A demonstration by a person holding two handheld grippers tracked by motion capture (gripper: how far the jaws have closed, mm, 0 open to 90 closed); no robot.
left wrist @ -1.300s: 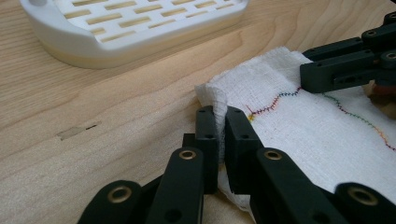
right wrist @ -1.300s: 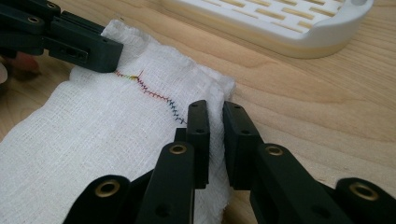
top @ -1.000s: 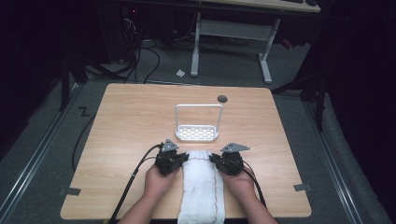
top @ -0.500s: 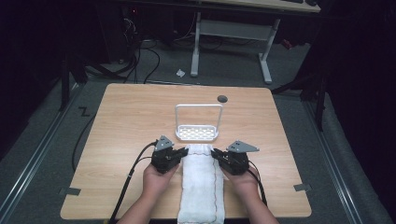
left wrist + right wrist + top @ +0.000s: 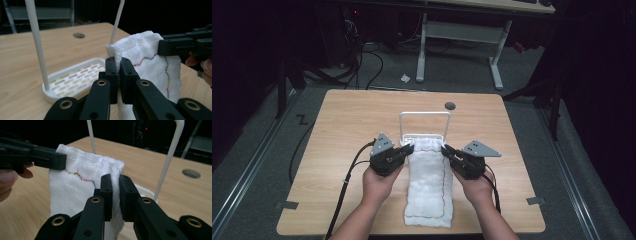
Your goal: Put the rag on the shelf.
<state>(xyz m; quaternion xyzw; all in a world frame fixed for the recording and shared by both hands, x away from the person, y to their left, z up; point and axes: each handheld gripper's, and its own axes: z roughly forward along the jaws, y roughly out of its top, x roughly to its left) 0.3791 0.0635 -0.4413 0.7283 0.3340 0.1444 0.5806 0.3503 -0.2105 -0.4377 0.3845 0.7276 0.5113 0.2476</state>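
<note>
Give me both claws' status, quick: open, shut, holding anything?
Left claw: shut on the far left corner of the white towel.
Right claw: shut on the towel's far right corner, lifted near the white rack.

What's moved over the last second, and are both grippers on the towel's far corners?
Both grippers, left and right, carried the white towel's far edge forward to the white rack, lifting it. Each stays clamped on a far corner. Rack and table unchanged.
</note>
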